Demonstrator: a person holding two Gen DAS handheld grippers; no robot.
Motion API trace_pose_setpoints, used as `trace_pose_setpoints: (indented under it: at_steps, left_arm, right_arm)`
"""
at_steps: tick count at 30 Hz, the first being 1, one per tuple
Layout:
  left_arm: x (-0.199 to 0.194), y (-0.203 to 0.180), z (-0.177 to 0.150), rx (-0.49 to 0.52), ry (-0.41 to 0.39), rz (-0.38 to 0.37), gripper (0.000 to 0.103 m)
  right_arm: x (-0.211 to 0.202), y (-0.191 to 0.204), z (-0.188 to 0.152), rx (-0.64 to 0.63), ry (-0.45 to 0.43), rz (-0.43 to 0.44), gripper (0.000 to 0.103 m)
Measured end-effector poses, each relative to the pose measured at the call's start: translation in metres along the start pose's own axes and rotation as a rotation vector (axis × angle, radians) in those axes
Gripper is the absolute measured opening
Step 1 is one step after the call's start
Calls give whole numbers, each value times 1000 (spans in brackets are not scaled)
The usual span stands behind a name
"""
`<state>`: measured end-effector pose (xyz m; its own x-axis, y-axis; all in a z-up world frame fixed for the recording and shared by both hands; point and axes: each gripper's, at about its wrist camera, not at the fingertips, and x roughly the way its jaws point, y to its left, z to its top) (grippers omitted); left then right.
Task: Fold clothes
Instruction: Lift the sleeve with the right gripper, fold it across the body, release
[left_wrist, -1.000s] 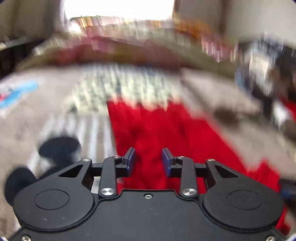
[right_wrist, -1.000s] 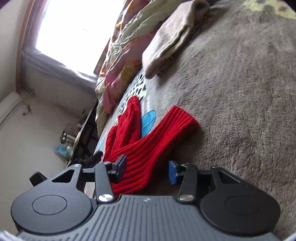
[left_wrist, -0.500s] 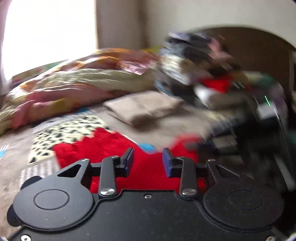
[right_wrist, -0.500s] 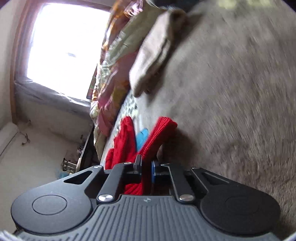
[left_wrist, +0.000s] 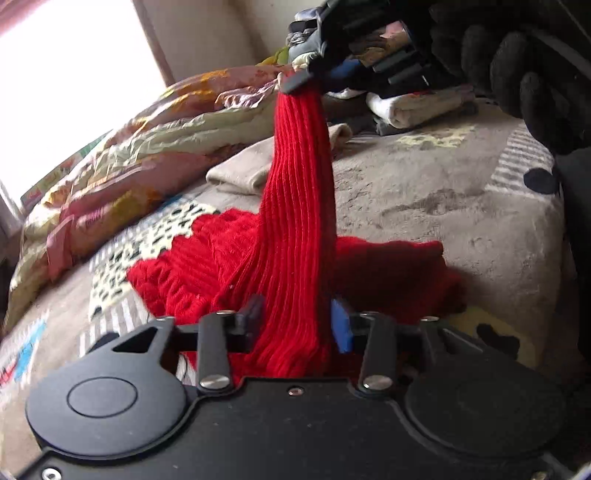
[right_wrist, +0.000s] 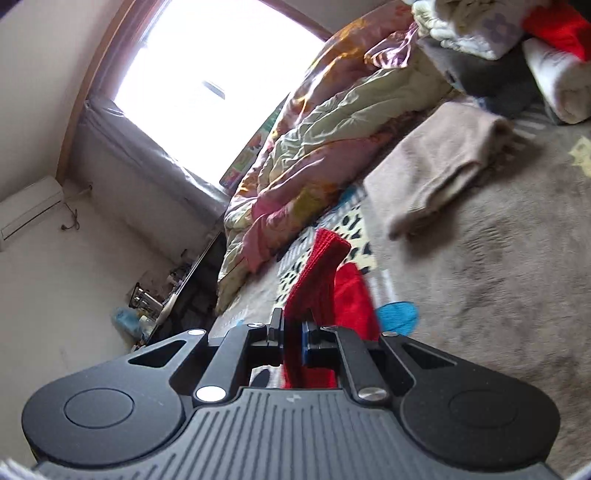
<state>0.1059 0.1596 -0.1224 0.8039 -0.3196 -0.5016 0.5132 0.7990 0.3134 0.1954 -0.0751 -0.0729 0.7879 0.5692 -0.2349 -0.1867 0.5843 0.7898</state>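
With the right gripper clamped on the red sweater's sleeve above the bed, the left gripper, closing around that sleeve, may bunch it and spoil the fold.

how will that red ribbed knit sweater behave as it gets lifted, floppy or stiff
Probably very floppy: the red ribbed knit sweater hangs as a stretched column from the right tongs while the rest stays bunched on the grey blanket. Likely stretchy and grippy rather than slippery, given its thick ribs. The left tongs are closing around it.
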Motion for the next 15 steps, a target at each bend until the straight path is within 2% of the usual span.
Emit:
trace_pose_setpoints:
  at_steps: [4,8,12,15]
  left_arm:
    - [-6,31,-8,-212,-18,-53,13]
    - [-6,60,-21,-450,-32,-115,10]
    - [1,75,-32,-607,-21,-174,10]
    - [6,79,-36,-676,-6,-199,10]
  right_arm:
    - [16,24,-1,-60,6,-11,10]
    - [50,48,-1,-136,34,-24,10]
    - [92,74,-7,-277,95,-38,10]
    - [122,86,-16,-363,156,-53,10]
